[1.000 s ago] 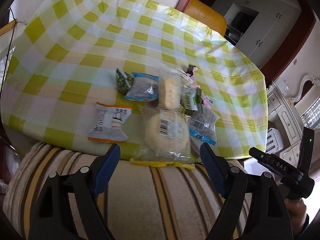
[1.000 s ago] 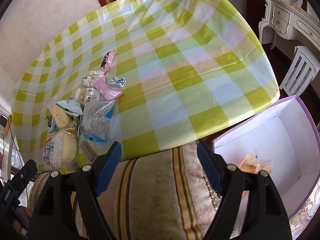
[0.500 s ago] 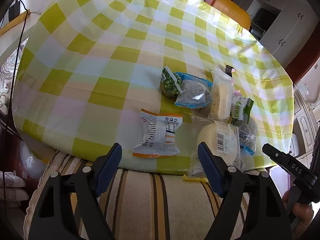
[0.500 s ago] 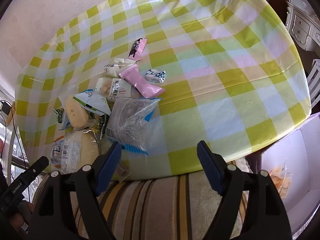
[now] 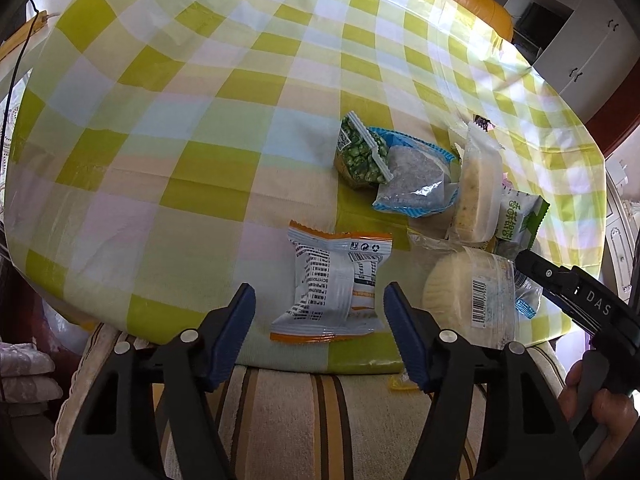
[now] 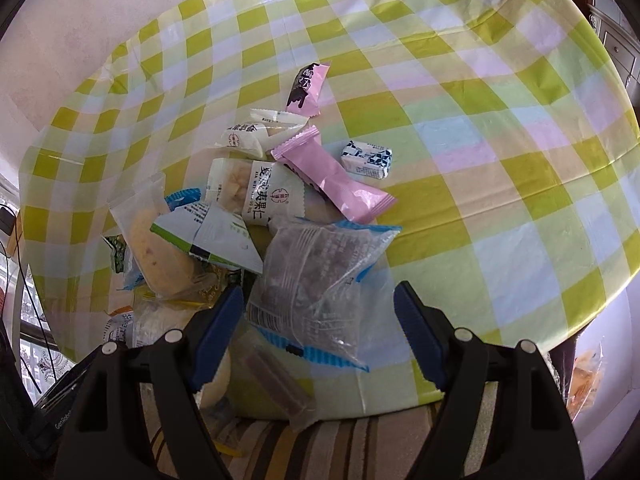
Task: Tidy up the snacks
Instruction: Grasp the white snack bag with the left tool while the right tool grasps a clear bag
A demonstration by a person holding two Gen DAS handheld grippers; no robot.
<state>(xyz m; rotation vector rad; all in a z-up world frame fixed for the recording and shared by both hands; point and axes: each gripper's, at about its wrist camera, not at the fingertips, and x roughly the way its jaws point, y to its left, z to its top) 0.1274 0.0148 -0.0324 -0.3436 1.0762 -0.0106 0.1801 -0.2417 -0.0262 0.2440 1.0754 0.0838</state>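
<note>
Several wrapped snacks lie in a heap on the green-checked tablecloth (image 5: 200,120). My left gripper (image 5: 318,312) is open, its jaws on either side of a white and orange packet (image 5: 332,284) near the table's front edge. Beside it lie a round white cake (image 5: 468,296), a green pea bag (image 5: 360,156) and a blue-edged clear packet (image 5: 416,180). My right gripper (image 6: 318,316) is open just above a clear blue-striped packet (image 6: 316,280). Behind it lie a pink packet (image 6: 332,176), a small blue-white candy (image 6: 366,159) and a white nut packet (image 6: 260,192).
A striped cushion (image 5: 320,420) lies under both grippers at the table's front edge. The right gripper's body (image 5: 580,304) shows at the right of the left wrist view. A box with an orange snack (image 6: 584,376) sits low at the right. White cabinets (image 5: 580,40) stand behind.
Both grippers have moved forward and down toward the table. The left one shifted left from the round cake to the white and orange packet. The right one swung left from the box to the heap.
</note>
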